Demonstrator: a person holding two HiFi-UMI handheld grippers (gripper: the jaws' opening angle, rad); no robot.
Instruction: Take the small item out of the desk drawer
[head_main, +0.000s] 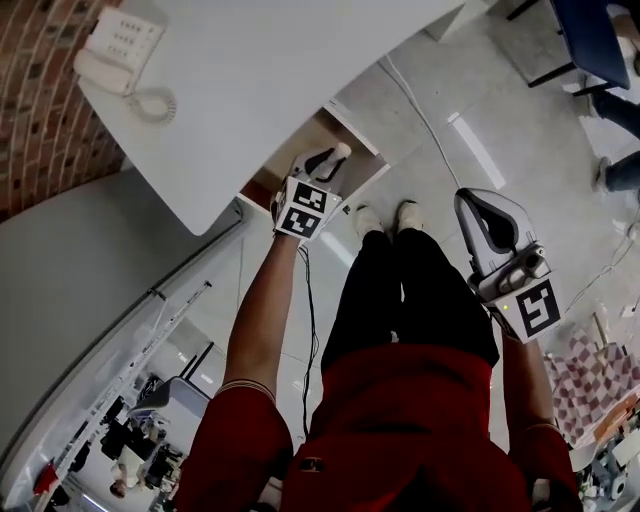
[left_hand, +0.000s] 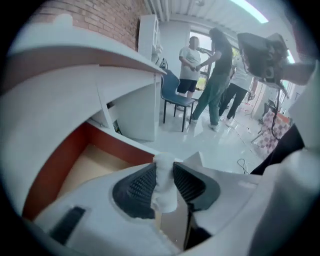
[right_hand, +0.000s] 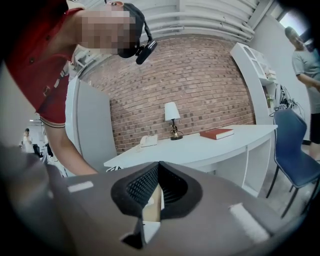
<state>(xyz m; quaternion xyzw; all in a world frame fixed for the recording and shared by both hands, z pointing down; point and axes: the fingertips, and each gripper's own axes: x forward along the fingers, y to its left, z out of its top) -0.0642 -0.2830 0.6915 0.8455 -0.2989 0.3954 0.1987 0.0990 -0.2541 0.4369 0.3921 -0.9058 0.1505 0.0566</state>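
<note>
My left gripper (left_hand: 164, 172) is shut on a small white item (left_hand: 165, 186), which stands upright between the ribbed black pads. It hangs just above the open drawer (left_hand: 120, 145), whose pale wooden bottom shows at the left. In the head view the left gripper (head_main: 335, 158) sits at the drawer (head_main: 268, 186) under the edge of the white desk (head_main: 260, 80); the item is hidden there. My right gripper (head_main: 472, 205) is held off to the right over the floor, away from the desk. Its jaws (right_hand: 159, 172) are shut with nothing between them.
A white telephone (head_main: 115, 50) lies on the desk's far left corner. The right gripper view shows a lamp (right_hand: 172, 117) and a red book (right_hand: 216, 133) on the desk. A blue chair (left_hand: 177, 95) and several standing people (left_hand: 215, 75) are across the room. A cable (head_main: 310, 330) runs over the floor by my legs.
</note>
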